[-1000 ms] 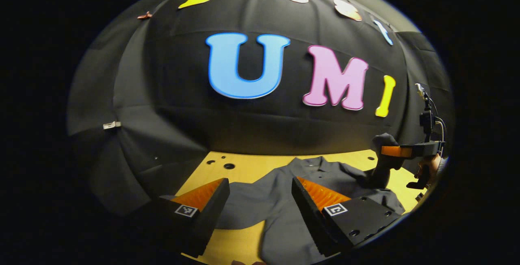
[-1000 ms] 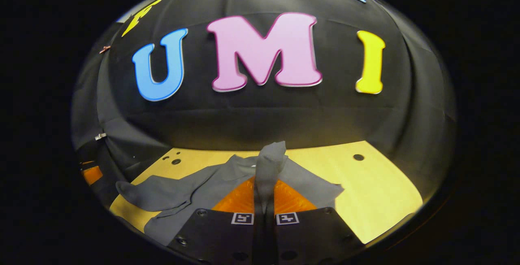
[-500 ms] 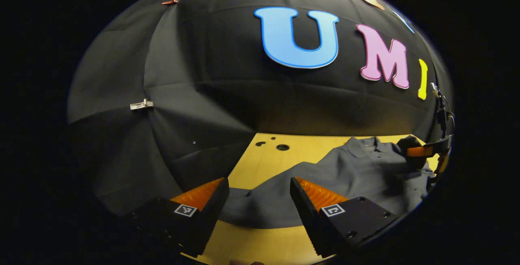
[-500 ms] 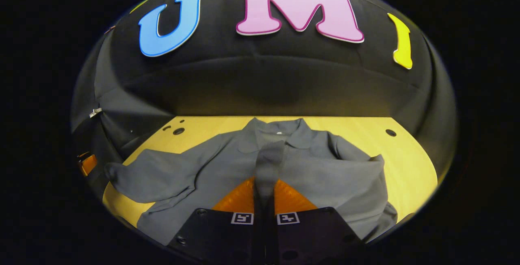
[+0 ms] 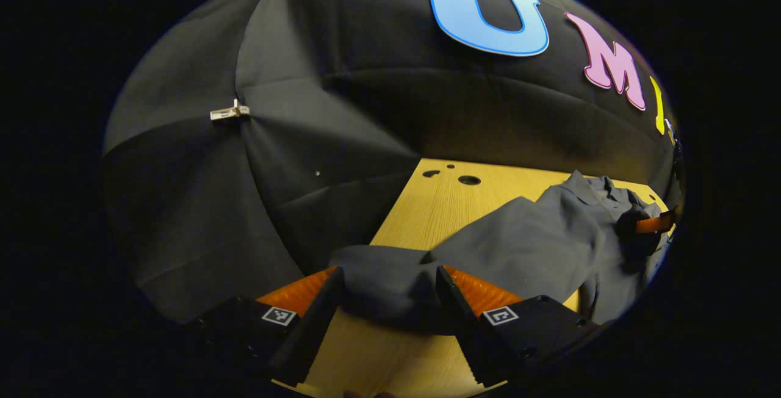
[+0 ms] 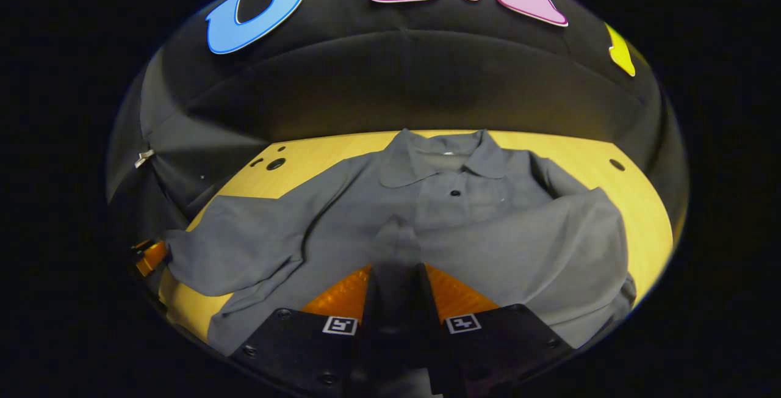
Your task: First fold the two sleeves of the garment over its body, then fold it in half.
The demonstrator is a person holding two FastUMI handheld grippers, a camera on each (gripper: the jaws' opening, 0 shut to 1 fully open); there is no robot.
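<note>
The grey shirt (image 6: 427,227) lies face-up on the tabletop (image 5: 427,209), its right sleeve (image 6: 549,245) across the chest. My right claw (image 6: 396,282), slightly parted, straddles that cuff; my left claw (image 5: 387,291) gapes around the outstretched left sleeve (image 5: 384,276) to grip it

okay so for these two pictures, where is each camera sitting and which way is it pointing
Left gripper view: rides on the left gripper, low over the table, facing the shirt's outstretched sleeve, which lies between its open fingers; the right gripper shows far right.
Right gripper view: rides on the right gripper, looking along the gray shirt toward its collar, with the other sleeve between its slightly parted fingers; the left gripper shows at the left edge.
Shared: the shirt, the table, the booth wall, each other's gripper.
</note>
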